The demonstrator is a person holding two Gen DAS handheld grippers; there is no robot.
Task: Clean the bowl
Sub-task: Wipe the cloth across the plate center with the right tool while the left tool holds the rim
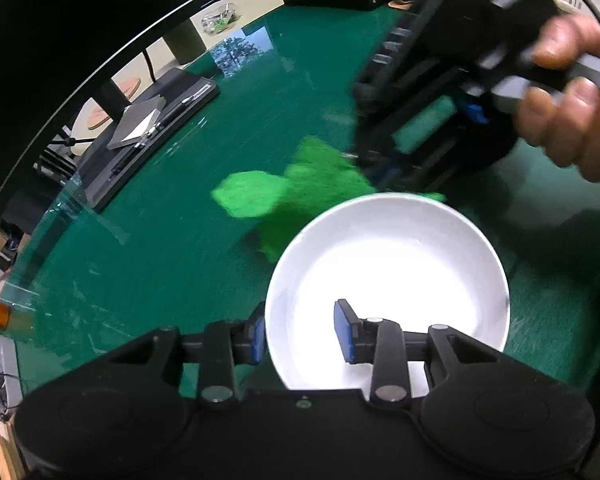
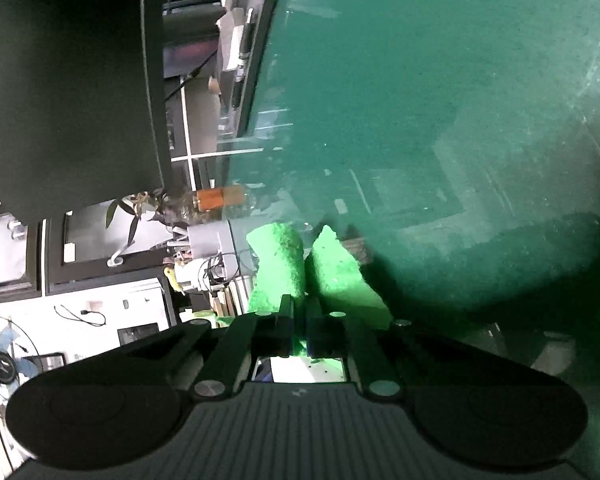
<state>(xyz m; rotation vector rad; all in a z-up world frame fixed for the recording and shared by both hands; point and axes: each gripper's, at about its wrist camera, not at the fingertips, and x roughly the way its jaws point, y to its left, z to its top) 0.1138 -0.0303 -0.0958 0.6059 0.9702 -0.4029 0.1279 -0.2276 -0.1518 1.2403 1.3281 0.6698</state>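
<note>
Two grippers share the work here. The left gripper (image 1: 300,334) straddles the near wall of the white bowl (image 1: 388,264), one blue pad (image 1: 345,330) inside and the other outside against the rim, so it looks to be pinching the wall, though the glare inside the bowl makes the contact hard to confirm. The bowl fills the lower middle of the left wrist view, above the dark green table (image 1: 160,240).

The right gripper (image 2: 299,330) is closed tight on a bright green cloth (image 2: 312,272), whose two folds bulge out past the fingertips at the centre of its own view. In the left view the same cloth hangs, blurred, just beyond the bowl's far rim at mid-frame.

The bowl looks like glazed ceramic: stiff, smooth, likely slippery and breakable if dropped, so a firm pinch on the rim wall is the sensible hold. The cloth is soft and light, and will fold under pressure; gripped by its middle, the loose ends do the wiping.
</note>
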